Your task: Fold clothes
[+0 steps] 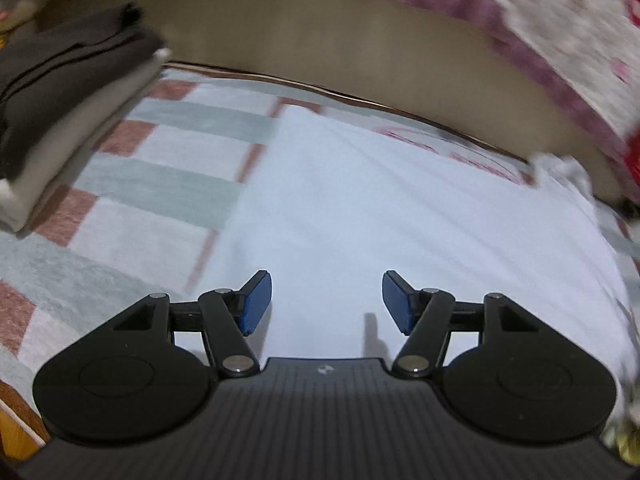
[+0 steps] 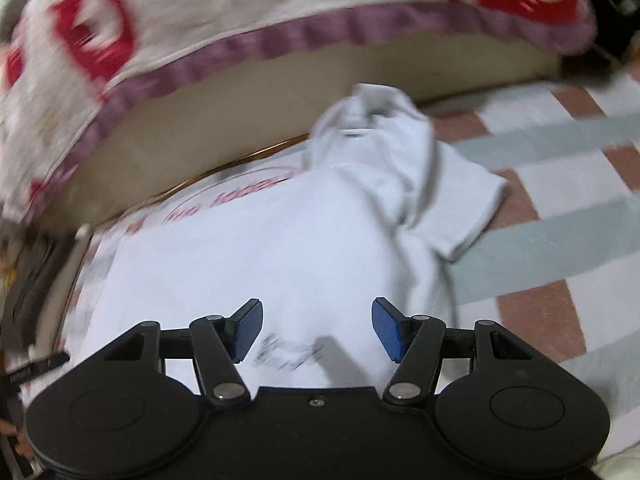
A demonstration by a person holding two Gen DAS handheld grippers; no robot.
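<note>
On a checked bedsheet (image 1: 132,208) of pale green, white and rust-red squares lies a white T-shirt (image 1: 400,216), spread mostly flat with soft creases. Seen from the left wrist, the left gripper (image 1: 327,302) hangs above the shirt's plain white cloth, its blue pads (image 1: 256,300) standing well apart with nothing between them; whether they touch the fabric cannot be told. At ten o'clock in that view sits a stack of folded clothes (image 1: 68,108), dark grey pieces on top of a pale one, resting on the sheet well apart from the shirt. Faint red lettering shows on the shirt towards one o'clock, near the edge of the bed. Across the top, from eleven round to two o'clock, runs a blurred blanket (image 1: 560,40) with red patterns and a purple border, above a beige panel. From the right wrist, the right gripper (image 2: 317,330) is likewise over the shirt, its jaws apart and empty, with a dark smudge of print on the cloth just beyond them. At twelve to one o'clock the shirt's sleeve (image 2: 460,204) and a bunched-up part (image 2: 372,120) lie crumpled, the sleeve reaching onto the checked sheet at two o'clock.
</note>
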